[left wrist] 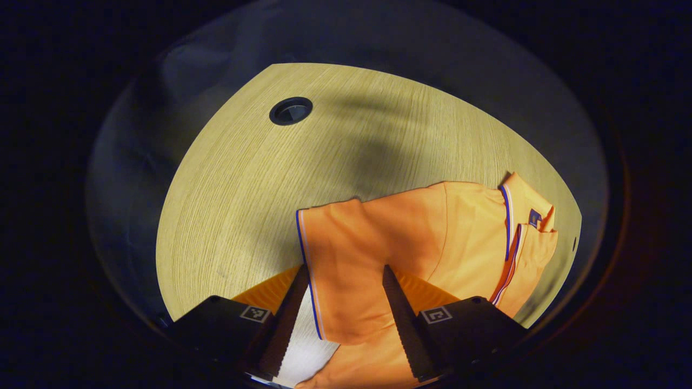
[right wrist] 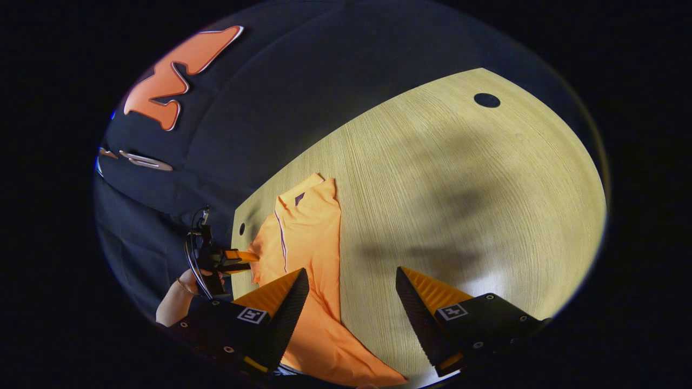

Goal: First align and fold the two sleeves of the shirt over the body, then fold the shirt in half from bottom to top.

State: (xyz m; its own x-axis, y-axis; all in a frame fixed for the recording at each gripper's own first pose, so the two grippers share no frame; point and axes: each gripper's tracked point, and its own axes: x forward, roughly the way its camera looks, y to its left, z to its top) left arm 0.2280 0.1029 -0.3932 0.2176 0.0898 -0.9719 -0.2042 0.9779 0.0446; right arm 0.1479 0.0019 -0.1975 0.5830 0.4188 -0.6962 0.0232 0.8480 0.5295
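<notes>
The shirt (left wrist: 432,237) is lying flat on the wooden table (left wrist: 243,178), orange with blue and white trim. In the left gripper view, the left gripper (left wrist: 346,275) is hovering with its jaws spread wide on either side of a sleeve (left wrist: 346,243) folded over the body, neither finger pressing the cloth. Farther off, the collar (left wrist: 516,216) is sitting near the table's edge, and a round dark grommet (left wrist: 291,111) is showing beyond. In the right gripper view, the right gripper (right wrist: 351,275) is standing wide open, holding nothing, one finger over the shirt's edge and the other over bare wood. Beyond, a hand (right wrist: 186,283) is gripping the other tool at the shirt's far side.
</notes>
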